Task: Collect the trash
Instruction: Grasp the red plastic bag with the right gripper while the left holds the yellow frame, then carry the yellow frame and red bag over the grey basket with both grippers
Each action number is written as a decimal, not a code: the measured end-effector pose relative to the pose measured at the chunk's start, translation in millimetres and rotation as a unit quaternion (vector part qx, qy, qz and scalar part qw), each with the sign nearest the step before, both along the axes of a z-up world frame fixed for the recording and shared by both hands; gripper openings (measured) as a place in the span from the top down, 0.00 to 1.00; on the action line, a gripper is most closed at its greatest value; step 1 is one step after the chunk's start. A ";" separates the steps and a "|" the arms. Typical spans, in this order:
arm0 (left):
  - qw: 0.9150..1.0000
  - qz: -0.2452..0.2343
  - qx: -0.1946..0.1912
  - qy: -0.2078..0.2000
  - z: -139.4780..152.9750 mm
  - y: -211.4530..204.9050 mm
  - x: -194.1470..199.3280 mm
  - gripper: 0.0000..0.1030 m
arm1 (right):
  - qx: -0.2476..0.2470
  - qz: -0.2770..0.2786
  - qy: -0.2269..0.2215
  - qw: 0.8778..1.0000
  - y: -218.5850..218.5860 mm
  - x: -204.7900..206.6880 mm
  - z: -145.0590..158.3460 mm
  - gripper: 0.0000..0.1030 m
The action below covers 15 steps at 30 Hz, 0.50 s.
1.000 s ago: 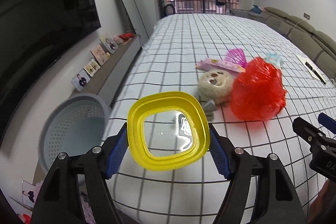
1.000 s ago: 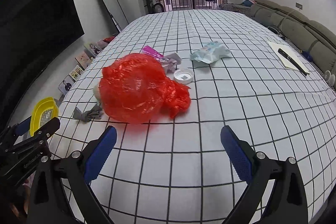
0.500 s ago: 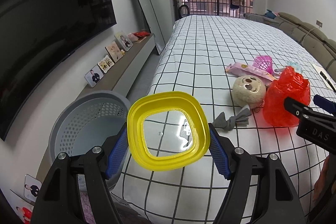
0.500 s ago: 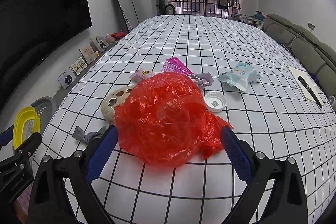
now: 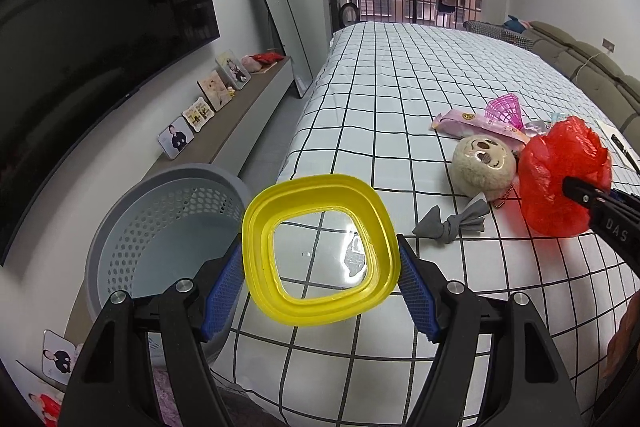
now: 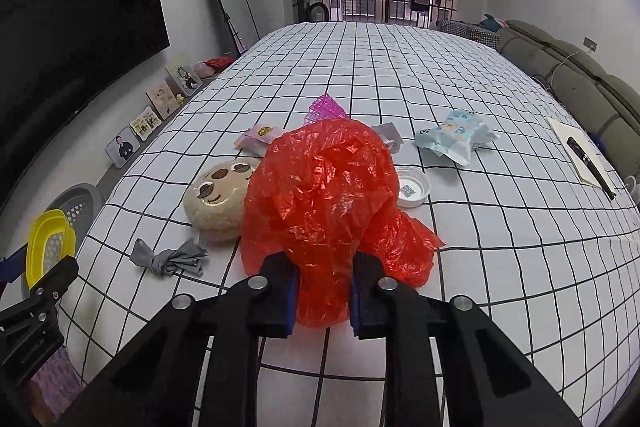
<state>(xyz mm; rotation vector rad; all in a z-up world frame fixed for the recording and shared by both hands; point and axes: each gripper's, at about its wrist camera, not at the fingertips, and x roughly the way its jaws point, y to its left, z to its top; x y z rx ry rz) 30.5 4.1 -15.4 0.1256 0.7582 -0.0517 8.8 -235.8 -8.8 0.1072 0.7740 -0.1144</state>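
Observation:
My left gripper (image 5: 320,261) is shut on a yellow square lid (image 5: 260,227) with a clear centre. It holds the lid over the bed's near left corner, beside a grey perforated basket (image 5: 132,227) on the floor. A crumpled red plastic bag (image 6: 320,187) lies on the checked bed cover (image 6: 500,267). My right gripper (image 6: 325,287) has its jaws closing on the bag's near end, and its blue pads (image 6: 292,295) press the plastic. From the left wrist view, the red bag (image 5: 560,167) sits at the right with the right gripper (image 5: 600,211) against it.
Around the bag lie a beige plush toy (image 6: 216,199), a grey knotted cloth (image 6: 172,261), a pink packet (image 6: 260,135), a pink mesh piece (image 6: 324,107), a white cap (image 6: 412,187) and a blue-white packet (image 6: 456,139). A notebook with a pen (image 6: 580,155) sits far right. A shelf with photos (image 5: 208,95) runs along the left wall.
My right gripper came forward to the red bag and closed on it from wide open. The left gripper swung left with the lid, so the basket now fills more of its view.

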 end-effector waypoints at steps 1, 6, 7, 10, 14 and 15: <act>1.000 -0.001 0.000 0.000 0.4 -0.2 -0.7 0.32 | 0.002 -0.002 -0.002 1.000 -0.9 -3.7 1.3 0.85; 1.000 -0.008 -0.002 -0.005 3.9 -3.4 -7.4 0.32 | 0.005 -0.016 -0.018 1.000 -7.1 -24.0 13.4 0.88; 1.000 -0.010 -0.002 -0.007 5.2 -4.3 -9.7 0.32 | 0.004 -0.019 -0.022 1.000 -8.6 -28.2 16.3 0.88; 1.000 -0.014 -0.004 -0.013 9.0 -4.4 -16.0 0.32 | 0.002 -0.027 -0.034 0.999 -11.0 -41.7 27.0 0.88; 1.000 -0.017 -0.006 -0.022 15.2 -4.0 -25.1 0.32 | 0.001 -0.030 -0.048 0.998 -10.6 -57.7 37.6 0.88; 1.000 -0.017 -0.006 -0.024 16.4 -3.6 -27.3 0.32 | 0.000 -0.028 -0.049 0.998 -9.4 -60.9 38.8 0.88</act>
